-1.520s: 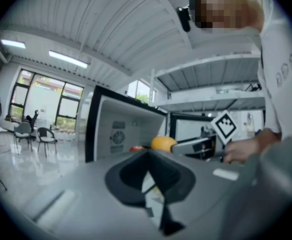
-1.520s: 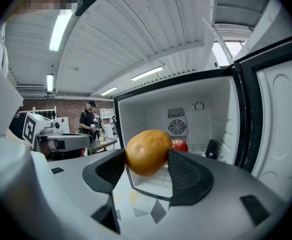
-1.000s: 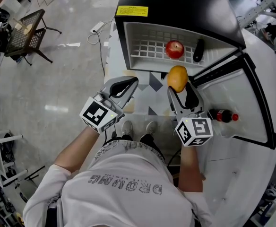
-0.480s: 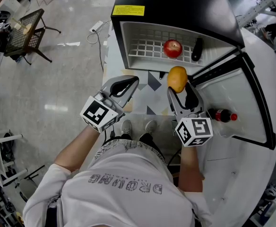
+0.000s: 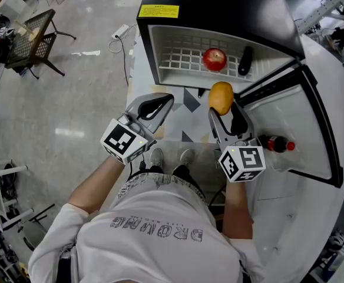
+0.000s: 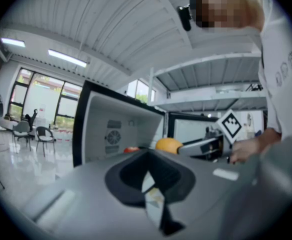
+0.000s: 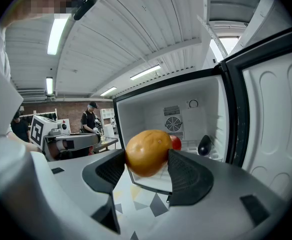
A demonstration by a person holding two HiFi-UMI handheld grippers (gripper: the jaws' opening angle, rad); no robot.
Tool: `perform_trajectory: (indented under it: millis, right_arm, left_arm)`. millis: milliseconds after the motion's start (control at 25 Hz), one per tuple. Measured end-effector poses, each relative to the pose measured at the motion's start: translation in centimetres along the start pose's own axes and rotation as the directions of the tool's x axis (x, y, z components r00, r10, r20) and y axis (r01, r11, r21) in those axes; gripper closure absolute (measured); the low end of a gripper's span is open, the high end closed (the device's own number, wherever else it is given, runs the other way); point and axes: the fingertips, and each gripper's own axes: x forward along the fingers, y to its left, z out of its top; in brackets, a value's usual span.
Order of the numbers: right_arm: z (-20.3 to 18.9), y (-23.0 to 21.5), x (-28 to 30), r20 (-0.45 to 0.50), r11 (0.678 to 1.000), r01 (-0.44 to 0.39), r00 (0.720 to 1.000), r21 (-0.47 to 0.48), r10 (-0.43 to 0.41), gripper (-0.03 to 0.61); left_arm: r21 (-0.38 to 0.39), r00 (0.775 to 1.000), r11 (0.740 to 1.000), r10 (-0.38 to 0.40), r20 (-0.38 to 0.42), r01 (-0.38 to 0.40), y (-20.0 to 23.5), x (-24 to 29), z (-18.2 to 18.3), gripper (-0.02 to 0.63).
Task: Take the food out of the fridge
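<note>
**The orange could slip**

The left gripper [image 5: 167, 101] is shut with nothing in it. It hangs in front of the fridge [image 5: 160, 69], well off to the left of the food.

The right gripper [image 5: 226, 112] squeezes the orange [image 5: 221, 97] between its two jaws, just outside the open fridge. The jaws hold the fruit out near their tips, and a lot of it pokes out past them. I think that is the danger. An orange is round and smooth, so a fast swing or a weak squeeze could let it pop out and fall to the floor. A squeeze that is too hard could bruise it.

Past the tips of the right jaws, on the white wire shelf, sits a red apple [image 5: 214, 59]. A dark thing [image 5: 245, 61] I can't name lies a bit more to the right. A bottle [image 5: 277, 144] rests in the door [image 5: 313, 128], close on the right gripper's right side. A wide turn that way could bump the door.
</note>
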Motion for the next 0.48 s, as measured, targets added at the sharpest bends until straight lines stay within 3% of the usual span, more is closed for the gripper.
perform_trajectory:
  millis: [480]
  right_arm:
    - [-0.28,-0.31,0.11,-0.008,1.000,-0.008,1.000,0.005,0.008,0.319]
  left_arm:
    - [-0.001,1.000,1.000,0.006,0.003,-0.006,-0.11,0.35,0.04,0.606]
